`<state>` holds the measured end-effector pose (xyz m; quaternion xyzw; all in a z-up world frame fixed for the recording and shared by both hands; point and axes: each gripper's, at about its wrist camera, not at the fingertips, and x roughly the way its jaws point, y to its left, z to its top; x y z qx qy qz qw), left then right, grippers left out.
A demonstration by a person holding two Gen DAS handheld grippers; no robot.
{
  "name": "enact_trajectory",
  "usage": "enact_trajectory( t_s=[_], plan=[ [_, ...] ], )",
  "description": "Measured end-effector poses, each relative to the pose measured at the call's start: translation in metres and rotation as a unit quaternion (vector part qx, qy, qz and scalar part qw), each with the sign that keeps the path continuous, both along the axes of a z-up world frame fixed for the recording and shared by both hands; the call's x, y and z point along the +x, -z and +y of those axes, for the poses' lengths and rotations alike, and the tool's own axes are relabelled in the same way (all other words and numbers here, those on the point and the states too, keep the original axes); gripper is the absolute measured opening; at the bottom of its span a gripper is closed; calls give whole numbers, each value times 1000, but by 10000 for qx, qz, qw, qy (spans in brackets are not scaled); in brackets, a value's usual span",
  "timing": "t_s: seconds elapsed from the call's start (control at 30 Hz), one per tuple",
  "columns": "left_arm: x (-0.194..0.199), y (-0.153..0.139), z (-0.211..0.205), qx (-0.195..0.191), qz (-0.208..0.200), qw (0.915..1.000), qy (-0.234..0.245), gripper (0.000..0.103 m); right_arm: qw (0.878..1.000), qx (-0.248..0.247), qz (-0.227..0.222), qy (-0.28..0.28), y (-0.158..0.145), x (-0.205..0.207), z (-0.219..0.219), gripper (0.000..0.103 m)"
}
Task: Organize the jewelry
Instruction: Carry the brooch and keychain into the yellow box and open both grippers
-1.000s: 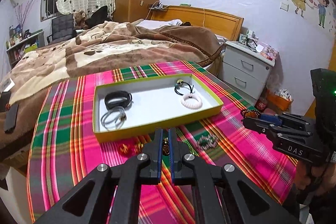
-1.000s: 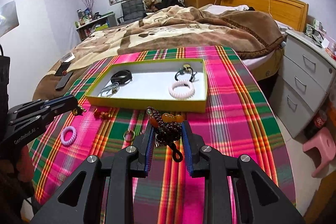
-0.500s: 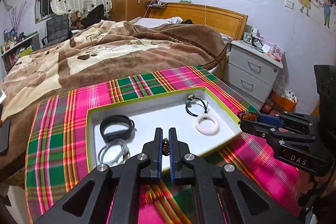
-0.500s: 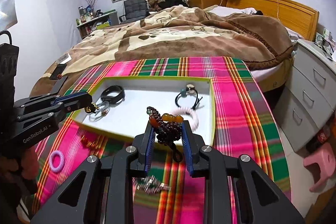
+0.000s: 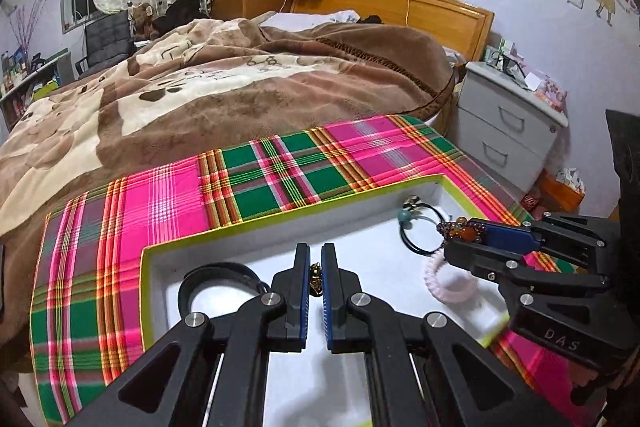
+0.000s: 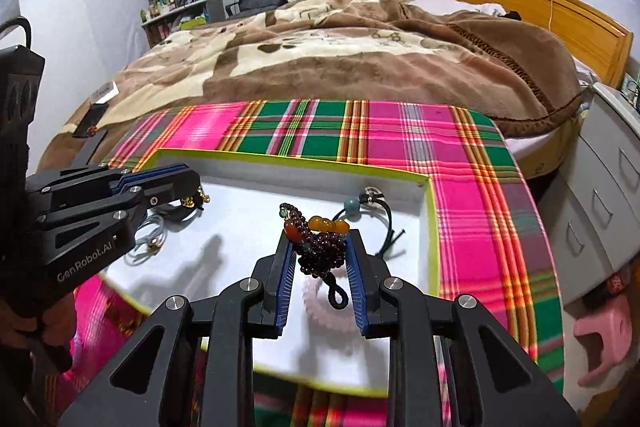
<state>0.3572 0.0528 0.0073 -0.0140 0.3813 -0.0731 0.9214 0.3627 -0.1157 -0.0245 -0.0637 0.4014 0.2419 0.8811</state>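
A white tray with a yellow-green rim [image 5: 280, 223] [image 6: 430, 227] lies on the plaid cloth. My left gripper [image 5: 315, 254] hangs over the tray's left half, shut on a small gold trinket [image 5: 315, 279] [image 6: 192, 201]. My right gripper [image 6: 320, 239] hovers over the tray's right half, shut on a bunched dark purple bead bracelet with amber beads [image 6: 320, 251] [image 5: 460, 229]. In the tray lie a black band [image 5: 216, 275], a black hair tie with a teal bead [image 5: 420, 227], a pink coil tie [image 5: 448, 287] and a pale bangle [image 6: 144, 243].
The pink and green plaid cloth [image 5: 168, 203] covers the bed's foot, with a brown blanket [image 5: 240, 95] beyond it. A grey nightstand [image 5: 508, 131] stands at the right and a pink stool [image 6: 600, 335] beside it. A small red and gold piece [image 6: 120, 323] lies on the cloth before the tray.
Both grippers have travelled forward from the cloth in front of the tray to above its white floor, each keeping its piece. The tray now fills the lower part of both views.
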Motion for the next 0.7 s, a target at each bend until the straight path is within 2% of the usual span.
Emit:
enact_trajectory(
  t_s=[0.33, 0.7],
  plan=[
    [22, 17, -1, 27, 202, 9998, -29, 5, 9992, -239, 280, 154, 18, 29, 8, 26],
    [32, 26, 0, -19, 368, 9993, -21, 5, 9983, -310, 437, 212, 30, 39, 9, 26]
  ],
)
